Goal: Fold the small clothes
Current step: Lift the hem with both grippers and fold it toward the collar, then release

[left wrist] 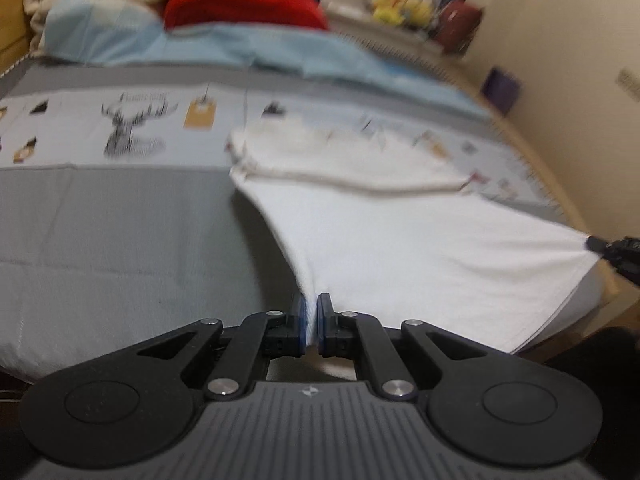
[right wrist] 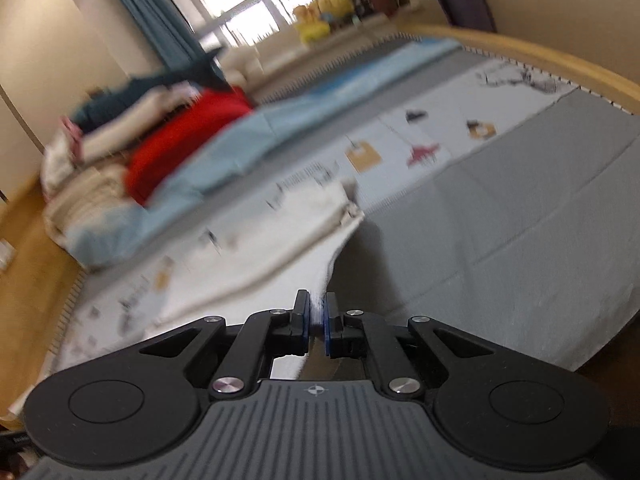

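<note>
I am pinching the white garment [left wrist: 400, 248] taut in both tongs [left wrist: 311, 320] [right wrist: 317, 322], aiming toward twelve o'clock, keeping corners level

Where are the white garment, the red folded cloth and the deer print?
white garment [left wrist: 420, 248], left wrist view, its flat middle.
red folded cloth [left wrist: 244, 6], left wrist view, its top face.
deer print [left wrist: 132, 128], left wrist view, the head.

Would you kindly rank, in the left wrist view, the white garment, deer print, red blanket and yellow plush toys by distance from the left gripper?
1. White cloth garment, pinched in the left gripper.
2. Black deer print, mid-bed, left.
3. Red folded blanket, far end of the bed.
4. Yellow plush toys, beyond the bed, right.
</note>
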The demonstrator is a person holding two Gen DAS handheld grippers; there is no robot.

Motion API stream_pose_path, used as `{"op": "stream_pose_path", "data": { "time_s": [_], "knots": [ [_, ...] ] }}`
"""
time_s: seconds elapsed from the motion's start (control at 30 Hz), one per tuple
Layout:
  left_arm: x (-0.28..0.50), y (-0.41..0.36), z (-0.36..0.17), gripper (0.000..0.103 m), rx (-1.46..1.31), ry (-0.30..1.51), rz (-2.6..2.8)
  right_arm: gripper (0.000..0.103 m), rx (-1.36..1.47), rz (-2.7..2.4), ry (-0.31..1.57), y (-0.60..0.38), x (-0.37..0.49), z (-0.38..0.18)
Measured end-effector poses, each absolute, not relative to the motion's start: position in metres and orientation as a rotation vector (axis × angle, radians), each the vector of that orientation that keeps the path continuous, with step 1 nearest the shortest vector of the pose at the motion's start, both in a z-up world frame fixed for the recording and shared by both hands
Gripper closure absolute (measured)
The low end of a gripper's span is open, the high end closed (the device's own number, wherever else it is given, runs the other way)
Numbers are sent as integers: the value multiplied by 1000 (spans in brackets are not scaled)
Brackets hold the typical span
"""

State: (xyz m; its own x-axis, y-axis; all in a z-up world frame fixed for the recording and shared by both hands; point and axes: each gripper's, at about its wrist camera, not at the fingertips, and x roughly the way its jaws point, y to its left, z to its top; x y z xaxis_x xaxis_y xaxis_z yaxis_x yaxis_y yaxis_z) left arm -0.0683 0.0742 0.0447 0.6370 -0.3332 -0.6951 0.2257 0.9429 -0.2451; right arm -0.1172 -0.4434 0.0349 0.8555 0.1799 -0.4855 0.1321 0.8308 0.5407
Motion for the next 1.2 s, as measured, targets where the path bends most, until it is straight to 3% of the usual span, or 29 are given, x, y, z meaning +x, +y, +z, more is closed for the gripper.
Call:
{"op": "stream_pose_path", "data": {
  "time_s": [0.17,0.33,0.73,0.8,1.0,1.2],
  "knots": [
    [-119,102,91,98,-200,750,-346,97,648,64,464,-461,-173,68],
    [-120,113,97,98,-246,756,-342,97,704,29,473,-475,-171,63],
    [82,81,8,98,-176,877,-197,97,635,-120,698,-475,30,-7],
    [104,82,-13,93,-174,890,-182,96,596,-160,722,-472,54,-25],
    [117,112,-15,88,-259,844,-162,92,655,-213,692,-489,54,-44],
    [124,121,-51,88,-227,1012,-144,92,537,-92,819,-473,64,-65]
  ]
}}
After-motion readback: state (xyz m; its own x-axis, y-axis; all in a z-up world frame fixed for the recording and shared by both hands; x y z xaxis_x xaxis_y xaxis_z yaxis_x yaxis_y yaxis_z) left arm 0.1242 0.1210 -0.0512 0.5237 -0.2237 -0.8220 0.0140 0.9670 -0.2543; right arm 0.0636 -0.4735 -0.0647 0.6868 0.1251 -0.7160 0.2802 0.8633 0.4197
